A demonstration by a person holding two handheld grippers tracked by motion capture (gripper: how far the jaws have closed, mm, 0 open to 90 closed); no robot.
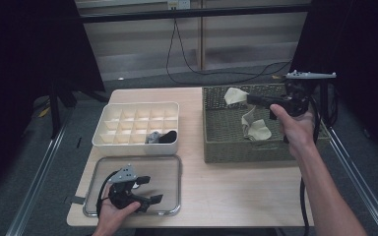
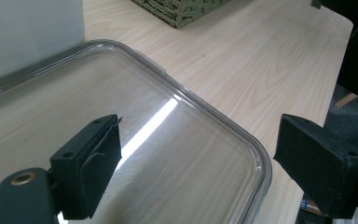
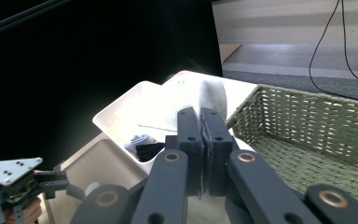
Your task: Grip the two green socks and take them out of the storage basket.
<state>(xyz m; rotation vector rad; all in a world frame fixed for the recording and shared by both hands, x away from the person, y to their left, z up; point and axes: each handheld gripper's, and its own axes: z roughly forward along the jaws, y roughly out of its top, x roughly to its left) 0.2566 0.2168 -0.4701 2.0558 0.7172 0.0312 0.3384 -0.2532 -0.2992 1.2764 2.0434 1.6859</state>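
Observation:
My right gripper [image 1: 250, 99] hovers over the green wicker basket [image 1: 216, 145], shut on a cream sock [image 1: 235, 95]. In the right gripper view the jaws [image 3: 200, 114] are pressed together on the pale fabric [image 3: 207, 93], which bulges above them. More cream fabric [image 1: 257, 131] trails down onto the basket floor. My left gripper [image 1: 146, 189] rests on a clear plastic lid [image 1: 170, 169] at the front left. Its jaws [image 2: 200, 172] stand wide apart with nothing between them, above the lid [image 2: 242, 135].
A white divided box [image 1: 138, 110] sits behind the lid, with a grey and a black rolled sock [image 1: 161, 136] in its front compartments. Bare wooden tabletop [image 1: 236, 189] lies between the lid and the basket. A black cable [image 1: 187, 69] runs across the floor beyond the table.

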